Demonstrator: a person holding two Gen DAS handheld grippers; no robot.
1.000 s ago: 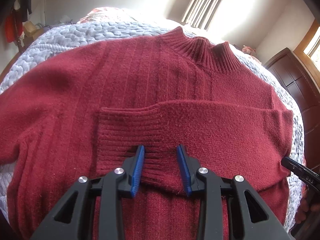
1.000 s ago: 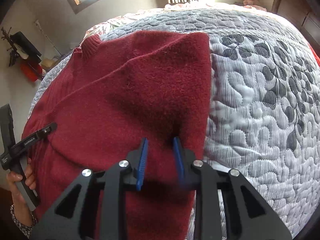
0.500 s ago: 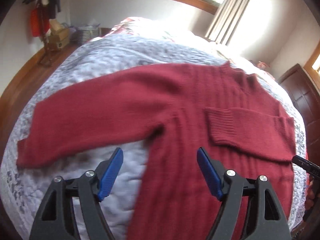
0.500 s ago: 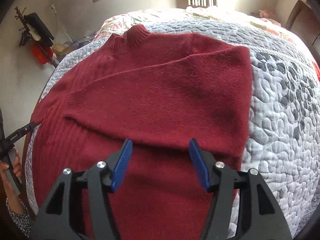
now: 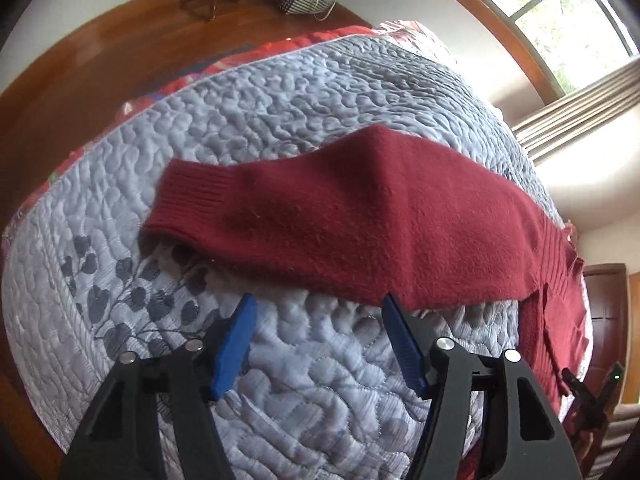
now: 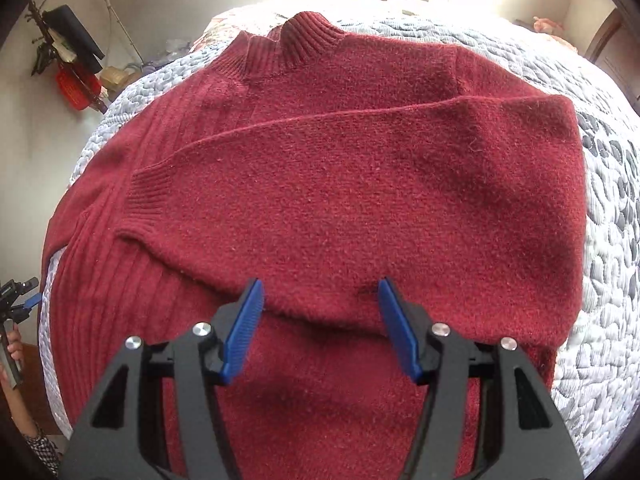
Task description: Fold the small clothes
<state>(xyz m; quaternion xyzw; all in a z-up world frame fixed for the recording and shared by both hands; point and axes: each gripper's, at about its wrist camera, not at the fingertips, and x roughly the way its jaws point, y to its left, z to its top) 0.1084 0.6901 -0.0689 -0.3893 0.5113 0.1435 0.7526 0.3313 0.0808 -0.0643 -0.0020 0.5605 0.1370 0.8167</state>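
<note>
- Red sweater [image 6: 340, 184] lies flat on grey quilt [image 6: 612, 240], filling the frame centre; one sleeve folded across the chest.
- Other sleeve [image 5: 340, 216] stretched out over the quilt, cuff at centre left.
- Right gripper [image 6: 320, 312] spread wide, low over the folded sleeve's edge; contact unclear.
- Left gripper [image 5: 316, 336] spread, empty, just short of the outstretched sleeve.

Probably bedroom, quilted bed [image 5: 328, 92], curtained window [image 5: 568, 12]
</note>
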